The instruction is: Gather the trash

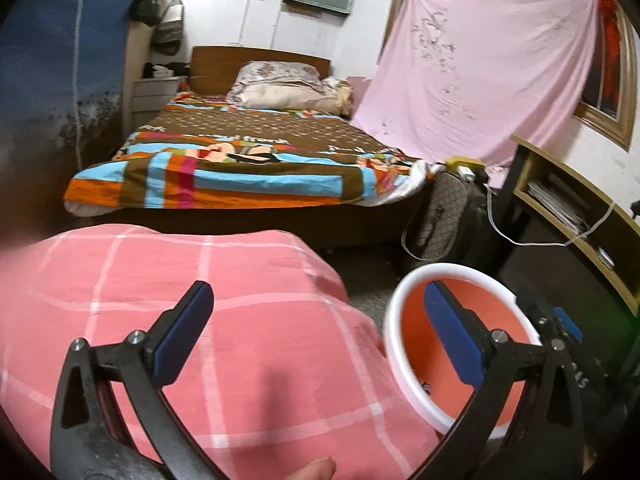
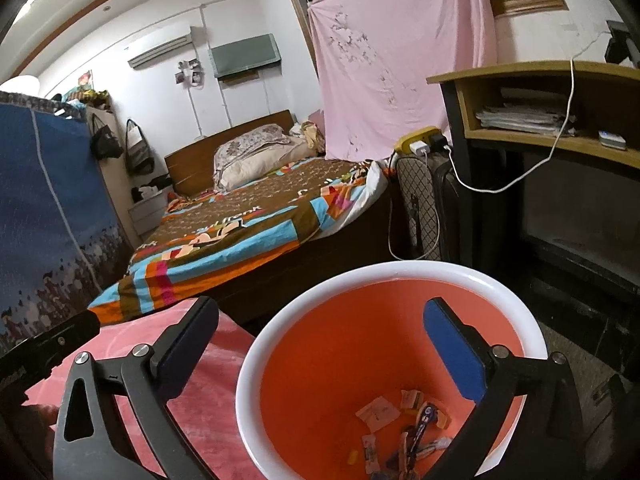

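An orange bin with a white rim [image 2: 280, 320] stands on the floor beside a surface covered by a pink checked cloth [image 1: 200, 300]. Several small wrappers and scraps of trash [image 2: 404, 428] lie on the bin's bottom. My right gripper [image 2: 320, 344] is open and empty, held above the bin's left rim. My left gripper [image 1: 316, 332] is open and empty above the pink cloth, with the bin [image 1: 400, 344] at its right finger. No trash shows on the pink cloth.
A bed with a colourful striped cover [image 1: 248, 160] lies beyond. A dark suitcase [image 1: 444, 216] with a yellow power strip [image 2: 416, 140] stands by the bed. A wooden desk [image 2: 540, 80] with papers is at the right. A blue wardrobe [image 1: 52, 60] is at the left.
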`<act>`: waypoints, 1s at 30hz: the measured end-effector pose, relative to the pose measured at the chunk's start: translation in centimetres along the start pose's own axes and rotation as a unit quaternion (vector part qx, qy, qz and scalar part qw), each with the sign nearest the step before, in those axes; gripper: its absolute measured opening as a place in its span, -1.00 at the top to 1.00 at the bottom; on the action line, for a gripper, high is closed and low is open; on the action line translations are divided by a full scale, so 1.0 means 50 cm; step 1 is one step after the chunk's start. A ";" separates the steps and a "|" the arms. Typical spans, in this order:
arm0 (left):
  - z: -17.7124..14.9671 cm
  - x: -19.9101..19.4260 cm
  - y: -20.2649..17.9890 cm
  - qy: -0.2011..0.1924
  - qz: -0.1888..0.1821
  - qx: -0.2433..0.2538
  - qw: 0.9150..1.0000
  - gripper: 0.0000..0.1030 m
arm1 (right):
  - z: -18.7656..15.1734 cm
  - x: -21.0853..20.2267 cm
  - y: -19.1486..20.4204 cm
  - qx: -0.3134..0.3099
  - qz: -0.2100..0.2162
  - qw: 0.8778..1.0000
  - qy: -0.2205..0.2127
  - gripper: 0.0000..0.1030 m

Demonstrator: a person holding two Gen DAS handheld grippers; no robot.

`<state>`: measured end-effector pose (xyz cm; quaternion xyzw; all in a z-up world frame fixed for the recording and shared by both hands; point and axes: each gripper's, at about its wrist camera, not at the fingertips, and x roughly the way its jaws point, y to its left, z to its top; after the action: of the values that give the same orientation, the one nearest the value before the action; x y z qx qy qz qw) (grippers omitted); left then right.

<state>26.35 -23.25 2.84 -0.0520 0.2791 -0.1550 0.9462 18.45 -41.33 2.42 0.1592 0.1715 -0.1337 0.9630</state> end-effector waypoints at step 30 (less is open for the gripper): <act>-0.032 -0.185 0.134 -0.123 0.097 -0.007 0.988 -0.70 | -0.005 -0.133 0.168 -0.110 0.054 0.984 -0.129 -1.00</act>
<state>19.89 -13.96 4.97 -0.0504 0.1655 -0.0529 0.9835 14.99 -32.22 6.84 0.0429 0.0505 -0.0815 0.9945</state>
